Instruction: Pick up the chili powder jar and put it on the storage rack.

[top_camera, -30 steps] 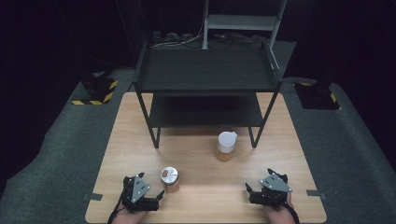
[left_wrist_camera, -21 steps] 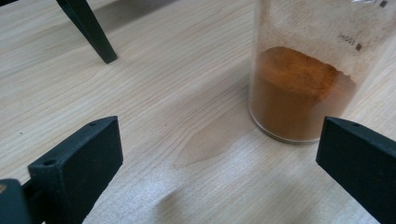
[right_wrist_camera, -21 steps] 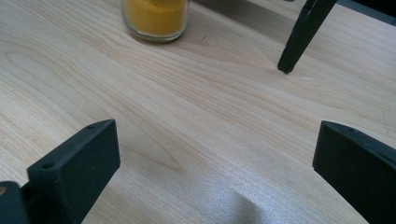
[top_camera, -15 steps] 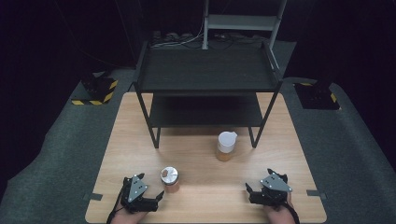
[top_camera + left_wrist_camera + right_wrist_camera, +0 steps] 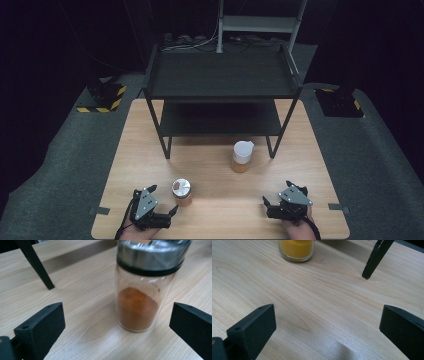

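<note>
Glass makes up the small round spice jar [image 5: 140, 297], a clear cylinder capped by a brushed-metal lid with a black band under it; no label or writing can be read on it. Rust-orange powder fills its lower part, heaped to one side. The jar stands upright on the pale wood-grain table [image 5: 215, 210] near the person's edge, just ahead of the left gripper [image 5: 167, 202], and in the left gripper view it stands ahead of the gap between the two black jaws, nearer the right-hand one and touching neither. Those jaws are spread wide and hold nothing.

The right gripper [image 5: 267, 202] rests at the near edge of the table on the person's right side, well apart from the jar, its matte black block-shaped jaws likewise parted with only bare tabletop between them.

A second clear glass jar with a white lid [image 5: 242, 156] stands upright farther back, near the right front leg of the black metal two-tier shelf rack [image 5: 220, 82]; it holds yellow-orange powder, seen bright yellow through the glass in the right gripper view [image 5: 296, 248]. The rack's thin, square-section legs rest on the table.
</note>
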Tool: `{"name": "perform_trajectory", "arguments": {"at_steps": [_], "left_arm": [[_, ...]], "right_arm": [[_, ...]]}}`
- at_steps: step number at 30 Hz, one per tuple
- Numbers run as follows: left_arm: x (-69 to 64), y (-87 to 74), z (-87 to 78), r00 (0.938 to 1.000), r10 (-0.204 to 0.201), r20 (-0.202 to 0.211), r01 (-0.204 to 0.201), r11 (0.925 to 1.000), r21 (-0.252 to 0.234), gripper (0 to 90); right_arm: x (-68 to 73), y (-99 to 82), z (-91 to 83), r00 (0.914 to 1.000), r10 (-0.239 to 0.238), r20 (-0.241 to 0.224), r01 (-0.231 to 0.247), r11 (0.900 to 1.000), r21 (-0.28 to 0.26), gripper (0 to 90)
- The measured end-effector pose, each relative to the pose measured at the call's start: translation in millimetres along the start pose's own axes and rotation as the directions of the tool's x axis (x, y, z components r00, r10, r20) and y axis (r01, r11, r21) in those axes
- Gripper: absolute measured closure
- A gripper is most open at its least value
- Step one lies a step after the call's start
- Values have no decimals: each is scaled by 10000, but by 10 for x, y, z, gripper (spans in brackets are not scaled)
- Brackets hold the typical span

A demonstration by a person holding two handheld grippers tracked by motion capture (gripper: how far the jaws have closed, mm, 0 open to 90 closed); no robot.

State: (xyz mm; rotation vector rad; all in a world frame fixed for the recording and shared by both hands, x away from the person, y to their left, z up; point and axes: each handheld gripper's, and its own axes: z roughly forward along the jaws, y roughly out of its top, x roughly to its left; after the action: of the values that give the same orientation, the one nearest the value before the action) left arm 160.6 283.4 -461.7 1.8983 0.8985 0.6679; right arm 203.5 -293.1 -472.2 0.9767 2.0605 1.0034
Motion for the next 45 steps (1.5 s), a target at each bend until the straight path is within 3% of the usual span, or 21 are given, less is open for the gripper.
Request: {"name": "perform_trajectory", "arguments": {"at_steps": [12, 31, 34, 45], "left_arm": [[-17, 21, -13, 9994, -97, 345, 123, 9972, -736, 4], [-88, 96, 124, 9973, -85, 735, 177, 9920, -1252, 4], [-88, 94, 144, 9968, -233, 763, 333, 9906, -1327, 8], [-79, 57, 212, 9975, -308, 642, 407, 9866, -1578, 156]], "right_arm": [[7, 12, 5, 9999, -115, -32, 116, 9999, 62, 0], [36, 18, 8, 9994, -347, 9, 347, 9994, 94, 0], [36, 18, 8, 9994, -352, 4, 352, 9993, 95, 0], [46, 25, 11, 9990, -456, 9, 456, 9989, 131, 0]]}}
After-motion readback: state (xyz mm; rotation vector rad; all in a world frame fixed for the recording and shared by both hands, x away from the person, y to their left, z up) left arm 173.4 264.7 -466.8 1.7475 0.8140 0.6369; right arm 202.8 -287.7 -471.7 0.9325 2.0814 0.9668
